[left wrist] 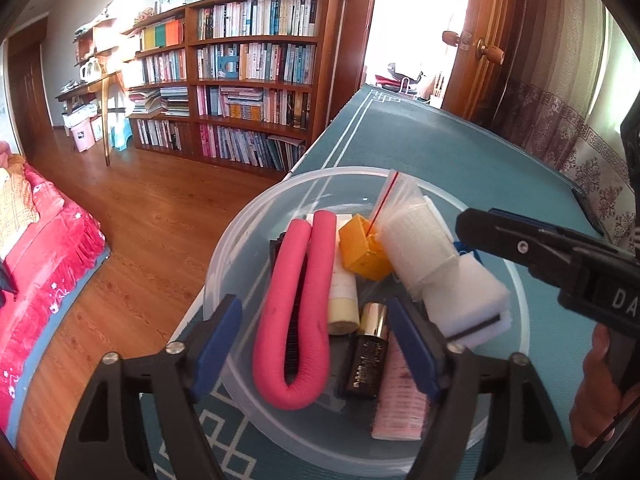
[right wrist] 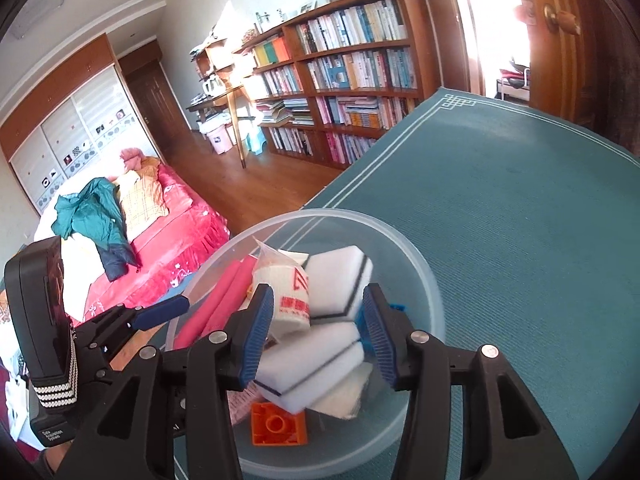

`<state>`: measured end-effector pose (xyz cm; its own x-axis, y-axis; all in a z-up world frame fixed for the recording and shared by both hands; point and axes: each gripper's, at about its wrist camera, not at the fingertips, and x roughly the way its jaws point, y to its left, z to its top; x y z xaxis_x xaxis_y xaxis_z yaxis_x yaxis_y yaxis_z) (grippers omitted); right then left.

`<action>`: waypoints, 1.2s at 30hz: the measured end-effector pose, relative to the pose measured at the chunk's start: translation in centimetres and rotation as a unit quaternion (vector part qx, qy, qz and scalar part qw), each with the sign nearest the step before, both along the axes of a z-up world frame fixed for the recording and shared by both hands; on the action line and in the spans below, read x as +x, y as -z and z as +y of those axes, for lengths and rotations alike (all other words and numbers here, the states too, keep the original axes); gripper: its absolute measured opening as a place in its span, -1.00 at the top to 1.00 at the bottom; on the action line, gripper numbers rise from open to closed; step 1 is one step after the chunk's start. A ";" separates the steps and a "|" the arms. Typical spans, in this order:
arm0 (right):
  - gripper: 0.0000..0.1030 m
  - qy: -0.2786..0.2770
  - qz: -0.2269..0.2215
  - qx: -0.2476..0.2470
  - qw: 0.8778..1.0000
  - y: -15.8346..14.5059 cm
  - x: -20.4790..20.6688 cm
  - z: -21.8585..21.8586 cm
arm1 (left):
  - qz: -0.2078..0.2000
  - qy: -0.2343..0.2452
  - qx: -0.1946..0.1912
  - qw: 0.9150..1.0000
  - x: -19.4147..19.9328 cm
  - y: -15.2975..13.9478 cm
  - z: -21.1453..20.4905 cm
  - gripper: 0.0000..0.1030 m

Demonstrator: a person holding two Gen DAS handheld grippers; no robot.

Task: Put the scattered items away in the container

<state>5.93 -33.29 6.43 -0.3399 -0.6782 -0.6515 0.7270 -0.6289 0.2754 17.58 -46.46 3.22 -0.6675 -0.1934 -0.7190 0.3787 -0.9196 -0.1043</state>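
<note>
**A:** ok so where's the stuff sitting? From the left wrist view I see the clear round plastic bowl (left wrist: 240,240) on the teal desk (left wrist: 460,148), close to its edge, and it's pretty full.

**B:** yep. In that view the bent pink foam roller (left wrist: 296,312) lies at 9 o'clock in the bowl, an orange plastic block (left wrist: 362,252) sits around 12, and a clear zip bag with a white roll (left wrist: 416,240) leans at 1. White sponges with a black stripe (left wrist: 468,296) are at 3, a cream tube (left wrist: 343,300) in the middle, a dark bottle with a gold cap (left wrist: 366,352) and a pink velcro roller (left wrist: 398,396) at 6.

**A:** and the grippers?

**B:** left gripper (left wrist: 316,348) is spread wide above the bowl's near side, nothing between the blue pads. Right gripper (right wrist: 316,336) is spread too, hanging over the sponges (right wrist: 340,280), not pinching anything. Its black tip (left wrist: 500,236) pokes in at 3 o'clock in the left view.
</note>
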 end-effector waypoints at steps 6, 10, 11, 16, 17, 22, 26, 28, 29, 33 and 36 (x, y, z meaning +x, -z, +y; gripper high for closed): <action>0.02 0.030 0.010 0.007 0.999 0.2 0.9 2.1 | -0.006 -0.007 0.000 1.000 0.0 -0.2 -0.1 -0.61; 0.02 0.042 0.021 0.012 0.999 0.0 1.6 3.2 | -0.003 -0.020 -0.014 1.000 0.1 -0.7 0.3 -0.73; 0.02 0.044 0.026 0.013 0.999 0.0 1.9 3.4 | 0.000 -0.023 -0.017 1.000 0.3 -0.9 0.3 -0.82; -0.08 0.045 0.047 0.014 0.998 -0.4 3.4 4.6 | 0.039 -0.030 -0.041 0.998 1.5 -2.6 1.2 -1.00; -0.17 0.044 0.049 0.011 0.998 -0.5 3.7 4.8 | 0.044 -0.031 -0.049 0.997 1.7 -3.0 1.5 -1.00; -0.28 0.053 0.060 0.004 0.997 -0.9 5.0 6.1 | 0.048 -0.046 -0.088 0.994 2.3 -4.0 2.3 -1.00; -0.38 0.063 0.073 0.002 0.995 -1.5 6.1 6.9 | 0.047 -0.072 -0.125 0.988 3.3 -4.5 2.9 -1.00; -0.42 0.068 0.080 0.004 0.994 -1.9 6.5 7.2 | 0.048 -0.085 -0.146 0.985 3.9 -4.8 3.2 -1.00; -0.47 0.071 0.084 0.005 0.994 -2.1 6.8 7.3 | 0.049 -0.089 -0.149 0.984 4.0 -5.0 3.2 -1.00; -0.49 0.082 0.116 0.001 0.990 -3.2 8.1 8.0 | 0.051 -0.108 -0.158 0.980 4.8 -5.4 3.4 -1.00; -0.59 0.096 0.161 0.001 0.982 -4.3 9.6 8.3 | 0.059 -0.129 -0.172 0.975 5.5 -6.0 3.7 -1.00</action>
